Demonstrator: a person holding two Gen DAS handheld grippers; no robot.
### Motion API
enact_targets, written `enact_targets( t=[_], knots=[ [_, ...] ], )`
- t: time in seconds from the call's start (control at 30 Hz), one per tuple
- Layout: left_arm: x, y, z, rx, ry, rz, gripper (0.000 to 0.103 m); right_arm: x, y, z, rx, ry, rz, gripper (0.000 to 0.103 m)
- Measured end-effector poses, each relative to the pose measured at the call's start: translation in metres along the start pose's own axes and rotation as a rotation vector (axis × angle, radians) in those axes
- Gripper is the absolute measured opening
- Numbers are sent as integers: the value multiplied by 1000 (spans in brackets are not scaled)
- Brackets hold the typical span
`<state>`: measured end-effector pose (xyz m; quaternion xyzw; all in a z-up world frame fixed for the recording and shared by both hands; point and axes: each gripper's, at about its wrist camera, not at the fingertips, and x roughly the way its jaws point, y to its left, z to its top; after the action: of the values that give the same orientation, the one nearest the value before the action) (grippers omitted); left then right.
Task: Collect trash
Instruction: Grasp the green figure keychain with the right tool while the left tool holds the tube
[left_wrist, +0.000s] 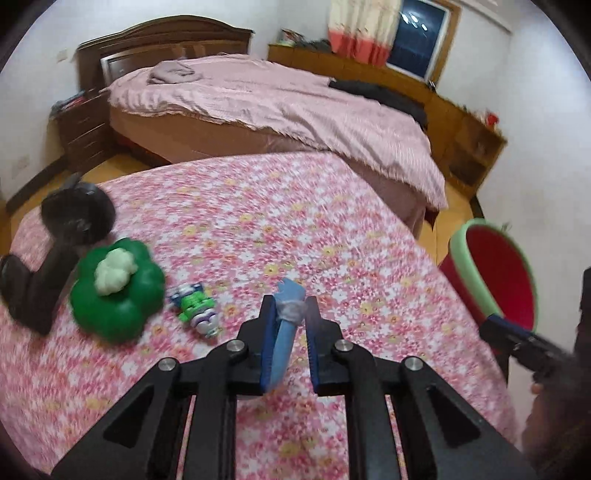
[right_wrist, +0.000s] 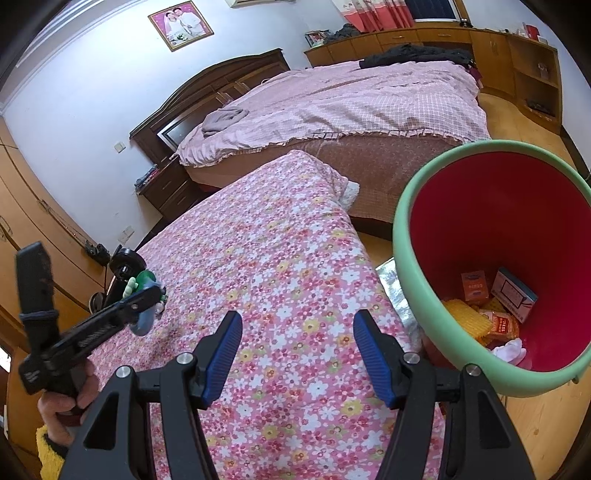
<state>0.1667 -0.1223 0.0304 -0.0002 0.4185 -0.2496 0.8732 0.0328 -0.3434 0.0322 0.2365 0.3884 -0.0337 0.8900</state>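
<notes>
Currently my left tongs (left_wrist: 290, 308) are clenched on a blue wrapper (left_wrist: 286, 334), pinched between the pads above the floral cloth (left_wrist: 258, 221). My right tongs (right_wrist: 297, 326) stand released, nothing between the pads, over the same cloth. Just right of them sits the bin (right_wrist: 424, 317), red inside with a green rim, holding packets (right_wrist: 495, 321). A green toy (left_wrist: 118, 291) and a small figure (left_wrist: 195, 308) lie left of the wrapper.

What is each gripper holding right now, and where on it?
The left gripper pinches the blue wrapper at its upper part, near the grey band. The right gripper holds nothing.
</notes>
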Motion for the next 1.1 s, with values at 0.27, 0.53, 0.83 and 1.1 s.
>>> enact_targets(
  t=[0.27,0.53,0.83,1.1],
  knots=[
    [-41,36,-4,-162,-73,23,15,0,22,0,-44,0,26,66],
    [-61,71,-17,-239,-112,148,15,10,61,4,-122,22,63,66],
    [-74,122,-34,-340,-121,290,15,44,125,2,-245,88,105,66],
    [-74,161,-49,-426,-112,335,15,98,172,-6,-315,162,125,65]
  ],
)
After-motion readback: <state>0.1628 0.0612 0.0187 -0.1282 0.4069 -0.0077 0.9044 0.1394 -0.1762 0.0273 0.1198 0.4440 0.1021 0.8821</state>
